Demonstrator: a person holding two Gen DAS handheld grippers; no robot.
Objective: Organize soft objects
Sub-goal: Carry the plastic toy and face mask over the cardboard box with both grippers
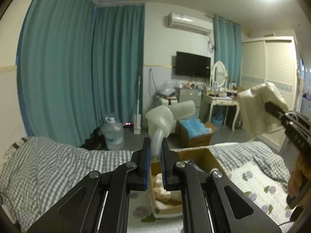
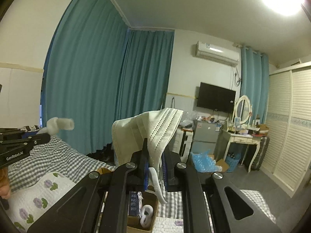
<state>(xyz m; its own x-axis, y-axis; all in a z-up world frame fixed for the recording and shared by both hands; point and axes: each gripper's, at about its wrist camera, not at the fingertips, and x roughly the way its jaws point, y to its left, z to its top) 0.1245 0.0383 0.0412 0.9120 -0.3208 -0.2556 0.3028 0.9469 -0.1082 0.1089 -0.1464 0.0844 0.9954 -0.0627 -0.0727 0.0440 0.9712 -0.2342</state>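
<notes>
Left tool [image 1: 155, 147] gripping foam strip [image 1: 161, 122], right tool [image 2: 154, 155] gripping mask [image 2: 153, 132]

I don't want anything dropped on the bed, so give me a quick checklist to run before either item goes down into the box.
1. Left tongs grip the knotted foam tube: ok, tube pinched between the pads, knot above them.
2. Right tongs grip the cream cloth: ok, clamped, draped over the fingers.
3. Cardboard box open: ok, flaps up, soft things already inside.
4. Box lies below both tongs: ok, seen under each in its own wrist view.
5. Free room inside the box: cannot tell, the tongs hide much of it.
6. The cloth's white strap hanging clear of the pads: not ok, it trails between the fingers.
</notes>
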